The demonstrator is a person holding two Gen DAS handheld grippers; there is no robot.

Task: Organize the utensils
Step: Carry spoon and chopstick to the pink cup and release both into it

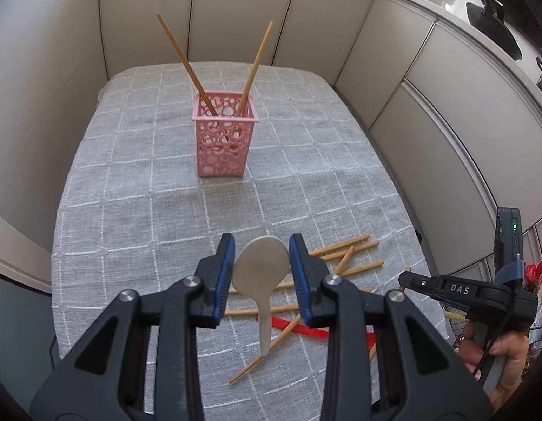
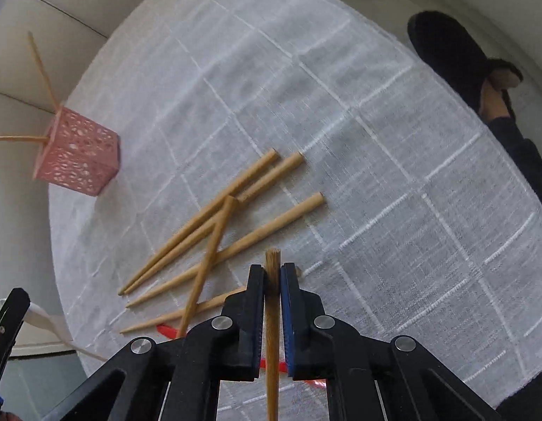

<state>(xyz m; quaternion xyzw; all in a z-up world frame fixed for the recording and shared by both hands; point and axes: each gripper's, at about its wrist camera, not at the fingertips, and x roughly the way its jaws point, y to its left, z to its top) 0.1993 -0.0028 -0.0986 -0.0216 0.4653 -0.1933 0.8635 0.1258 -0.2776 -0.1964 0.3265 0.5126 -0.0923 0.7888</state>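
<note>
Gripping a white spoon (image 1: pixel 258 273) in the left claw (image 1: pixel 260 273), right claw (image 2: pixel 272 282) clenched on one chopstick (image 2: pixel 272 315) above the desk (image 2: pixel 376 175).

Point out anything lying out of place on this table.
Loose chopsticks lie crisscrossed on the cloth, over a red utensil, not in the pink holder, which has only two.

basket (image 1: pixel 224 137): 2 chopsticks (image 1: pixel 186 66) inside | loose chopsticks (image 2: pixel 215 224): tablecloth (image 1: pixel 130 210)

Cloth (image 1: pixel 137 210) before holder (image 1: pixel 223 133) bare — chopsticks (image 2: pixel 215 221) scattered nearer.
</note>
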